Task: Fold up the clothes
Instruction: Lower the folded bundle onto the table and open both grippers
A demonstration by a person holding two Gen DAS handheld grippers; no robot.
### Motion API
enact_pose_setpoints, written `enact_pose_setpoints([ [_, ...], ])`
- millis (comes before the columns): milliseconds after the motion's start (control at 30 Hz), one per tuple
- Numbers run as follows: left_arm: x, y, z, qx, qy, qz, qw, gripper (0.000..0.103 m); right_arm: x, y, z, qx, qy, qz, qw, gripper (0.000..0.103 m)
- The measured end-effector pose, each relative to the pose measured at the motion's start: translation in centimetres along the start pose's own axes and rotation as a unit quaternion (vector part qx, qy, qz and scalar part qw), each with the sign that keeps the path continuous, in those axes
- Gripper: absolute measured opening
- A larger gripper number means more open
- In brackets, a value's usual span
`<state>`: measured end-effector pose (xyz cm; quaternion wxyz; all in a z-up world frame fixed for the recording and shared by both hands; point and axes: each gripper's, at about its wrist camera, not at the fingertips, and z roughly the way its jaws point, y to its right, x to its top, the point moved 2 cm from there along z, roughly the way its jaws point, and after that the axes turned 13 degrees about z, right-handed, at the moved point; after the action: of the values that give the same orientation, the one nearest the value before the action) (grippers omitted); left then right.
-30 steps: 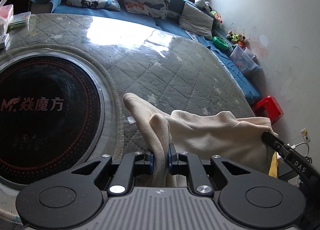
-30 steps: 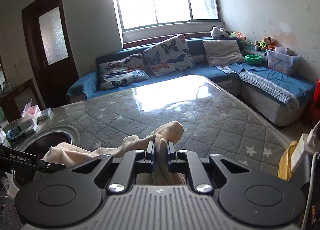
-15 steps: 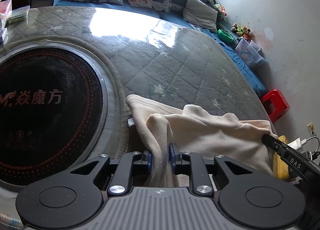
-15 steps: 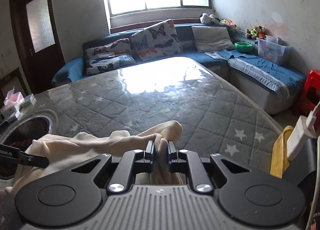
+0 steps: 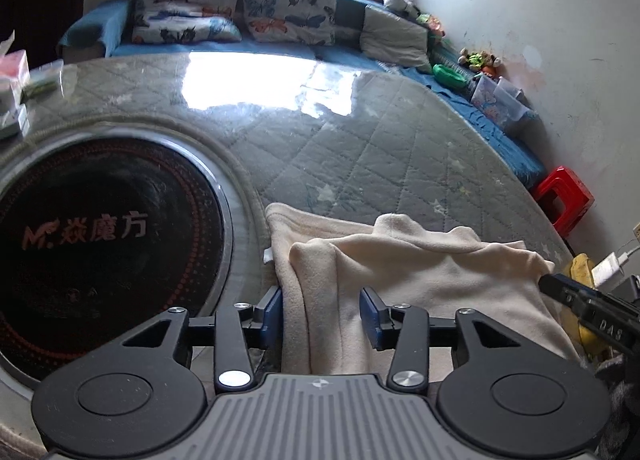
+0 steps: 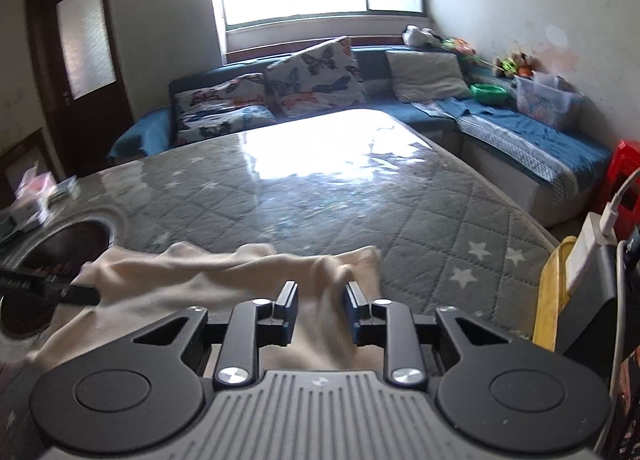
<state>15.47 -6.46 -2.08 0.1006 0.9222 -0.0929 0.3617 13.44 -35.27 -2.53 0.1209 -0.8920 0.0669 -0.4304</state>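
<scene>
A cream fleece garment (image 5: 420, 272) lies folded over on the near edge of the grey quilted table (image 5: 360, 147). It also shows in the right wrist view (image 6: 200, 280). My left gripper (image 5: 322, 318) is open, its blue pads standing on either side of the garment's left fold. My right gripper (image 6: 320, 310) is open too, over the garment's right end. The right gripper's finger shows at the right edge of the left wrist view (image 5: 588, 308). The left gripper's finger shows at the left of the right wrist view (image 6: 48, 286).
A round black induction cooktop (image 5: 92, 236) is set into the table at the left. Small boxes (image 5: 16, 79) sit at the far left. A blue corner sofa (image 6: 500, 127) with butterfly cushions runs behind and to the right. A red stool (image 5: 564, 199) stands by the wall.
Both grippers have opened and let go of the garment. The cloth has dropped and now lies flatter on the table.
</scene>
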Motion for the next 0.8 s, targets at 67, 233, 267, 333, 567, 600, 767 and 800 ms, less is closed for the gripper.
enact_pose_setpoints([
  [67,-0.2,0.5,-0.8,0.002,0.012,0.019,0.9998,0.046,-0.4,-0.4,-0.7,0.013,-0.002,-0.007,1.0,0.031],
  [233,-1.3,2.0,-2.5,0.0,0.038,0.069,0.9969,0.046,-2.1,-1.8,-2.3,0.036,-0.007,-0.021,0.999,0.032],
  [267,-1.6,2.4,-2.8,-0.007,0.043,0.078,0.996,0.046,-2.5,-2.1,-2.5,0.039,-0.009,-0.024,0.999,0.034],
  [333,-1.9,3.2,-3.0,-0.019,0.047,0.092,0.9945,0.046,-2.9,-2.5,-2.8,0.042,-0.011,-0.031,0.999,0.036],
  [567,-3.4,5.7,-2.7,-0.041,0.05,0.139,0.9882,0.046,-4.7,-3.2,-2.9,0.043,-0.016,-0.047,0.998,0.038],
  [600,-3.6,5.8,-2.5,-0.042,0.048,0.142,0.9877,0.046,-5.0,-3.2,-3.0,0.043,-0.015,-0.051,0.998,0.041],
  [767,-4.6,6.1,-1.6,-0.042,0.04,0.152,0.9866,0.046,-6.1,-3.3,-2.9,0.037,-0.009,-0.068,0.997,0.041],
  [800,-4.7,6.2,-1.5,-0.042,0.04,0.154,0.9864,0.046,-6.3,-3.3,-2.8,0.036,-0.007,-0.07,0.997,0.041],
])
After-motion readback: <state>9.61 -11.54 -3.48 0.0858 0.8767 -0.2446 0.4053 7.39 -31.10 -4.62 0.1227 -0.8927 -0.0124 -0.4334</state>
